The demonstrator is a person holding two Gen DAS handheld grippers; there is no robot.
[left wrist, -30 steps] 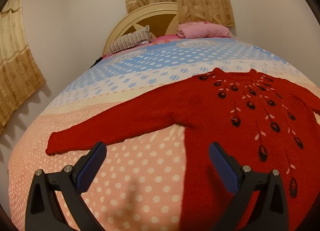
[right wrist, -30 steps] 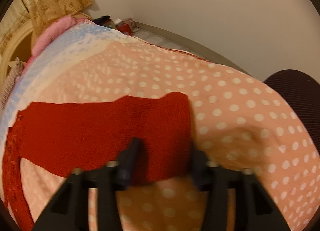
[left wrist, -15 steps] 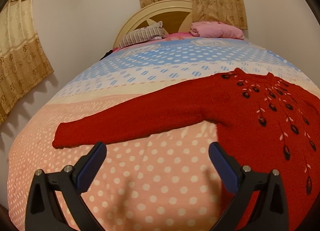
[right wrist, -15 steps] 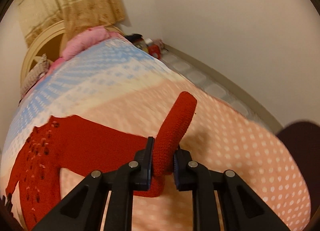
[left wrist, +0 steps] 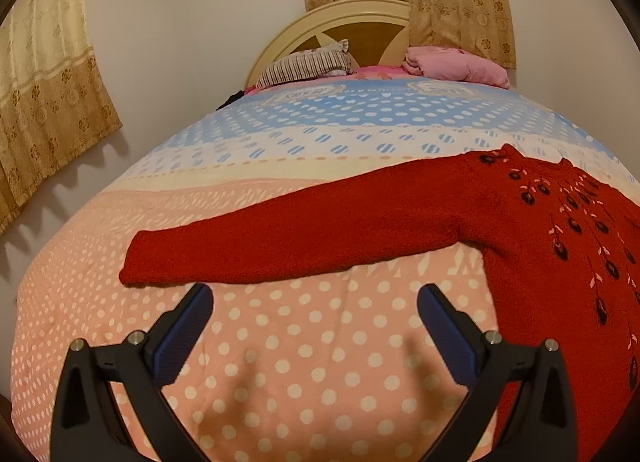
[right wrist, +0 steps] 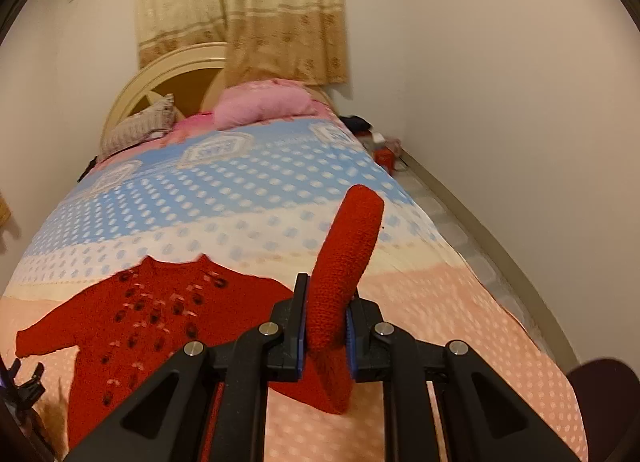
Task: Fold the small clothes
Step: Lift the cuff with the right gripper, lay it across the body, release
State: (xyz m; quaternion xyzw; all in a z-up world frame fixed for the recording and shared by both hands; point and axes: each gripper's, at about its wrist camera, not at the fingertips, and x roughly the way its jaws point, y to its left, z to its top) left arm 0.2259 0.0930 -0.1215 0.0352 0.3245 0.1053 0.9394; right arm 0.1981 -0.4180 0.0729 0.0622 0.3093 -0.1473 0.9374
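The right hand-held gripper (right wrist: pixel 325 326) is clamped on 1 sleeve of the red knitted sweater (right wrist: pixel 152 318), lifting it above the dotted peach-and-blue bed (right wrist: pixel 440 302). The left hand-held gripper (left wrist: pixel 314 302) stands apart and empty just before the other flat sleeve.

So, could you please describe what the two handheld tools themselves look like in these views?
Both match: the left tool and the right tool are matte black plastic frames with triangular cut-outs and silver round screw heads at the pivots. Each finger carries a flat dark blue pad. No cables, markings or sleeves show.
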